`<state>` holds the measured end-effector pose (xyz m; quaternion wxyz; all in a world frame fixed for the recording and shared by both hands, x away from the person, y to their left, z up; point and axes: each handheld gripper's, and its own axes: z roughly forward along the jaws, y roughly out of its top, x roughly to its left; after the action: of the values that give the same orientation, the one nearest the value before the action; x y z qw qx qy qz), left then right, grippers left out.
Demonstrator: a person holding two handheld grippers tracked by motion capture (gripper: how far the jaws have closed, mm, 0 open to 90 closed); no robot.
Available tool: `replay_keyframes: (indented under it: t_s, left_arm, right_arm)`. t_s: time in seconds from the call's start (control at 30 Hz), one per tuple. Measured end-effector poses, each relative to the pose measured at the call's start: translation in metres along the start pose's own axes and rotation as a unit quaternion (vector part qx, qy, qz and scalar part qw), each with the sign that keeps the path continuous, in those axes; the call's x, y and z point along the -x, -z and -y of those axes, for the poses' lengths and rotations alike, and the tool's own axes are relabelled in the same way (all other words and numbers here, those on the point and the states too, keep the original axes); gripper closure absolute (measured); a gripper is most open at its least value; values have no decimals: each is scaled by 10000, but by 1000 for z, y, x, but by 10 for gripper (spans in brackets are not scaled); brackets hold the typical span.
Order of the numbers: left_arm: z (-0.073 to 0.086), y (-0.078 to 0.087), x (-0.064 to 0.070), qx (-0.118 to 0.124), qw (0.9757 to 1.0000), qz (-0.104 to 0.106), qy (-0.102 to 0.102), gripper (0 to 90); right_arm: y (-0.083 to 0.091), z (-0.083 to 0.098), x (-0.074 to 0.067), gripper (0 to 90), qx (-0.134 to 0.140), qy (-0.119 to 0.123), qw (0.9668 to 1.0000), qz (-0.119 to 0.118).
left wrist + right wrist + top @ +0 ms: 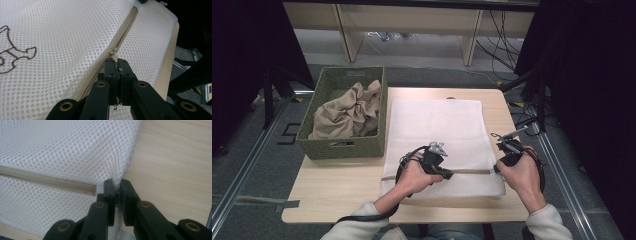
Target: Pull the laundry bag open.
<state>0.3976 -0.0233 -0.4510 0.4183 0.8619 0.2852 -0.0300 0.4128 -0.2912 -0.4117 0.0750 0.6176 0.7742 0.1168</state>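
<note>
A white mesh cushion cover (437,130) lies flat on the wooden table (337,190), with a beige zipper (472,171) running along its near side. My left gripper (448,175) is shut on the zipper pull (114,53), seen close up between its jaws in the left gripper view (117,65). My right gripper (498,169) is shut on the cover's right corner (117,176), where the mesh bunches between the jaws (117,187). A brown embroidered figure (10,57) marks the mesh.
A green woven basket (344,145) holding crumpled beige cloth (347,112) stands at the table's left back. The table's right edge (517,150) lies just beyond my right gripper. Bare wood (172,165) lies right of the cover. Cables and shelf legs sit on the floor behind.
</note>
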Motion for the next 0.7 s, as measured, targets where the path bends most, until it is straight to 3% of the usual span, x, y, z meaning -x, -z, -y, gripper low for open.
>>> replay_keyframes:
  t_s: [0.2,0.43,0.47,0.53,0.57,0.6,0.7]
  left_arm:
    - [2,4,-1,8,10000,-23,-2,866]
    - [5,11,-4,38,10000,-49,55,866]
    - [6,11,-5,39,10000,-61,54,866]
    - [7,13,-6,36,10000,-71,47,866]
    - [7,14,-6,42,9999,-85,68,866]
    - [8,15,-7,31,9999,-80,52,866]
    - [10,18,-8,34,9999,-102,74,866]
  right_arm:
    - [-1,0,-2,848,7,83,10000,-39]
    - [-1,0,0,848,-10,14,10000,19]
    - [1,0,-5,848,-111,-254,9996,-15]
    - [-2,0,0,848,31,70,10000,3]
    - [-2,0,1,848,25,103,9999,36]
    - [0,0,-2,848,-62,-164,9998,85]
    - [-1,0,0,848,-18,-24,10000,45]
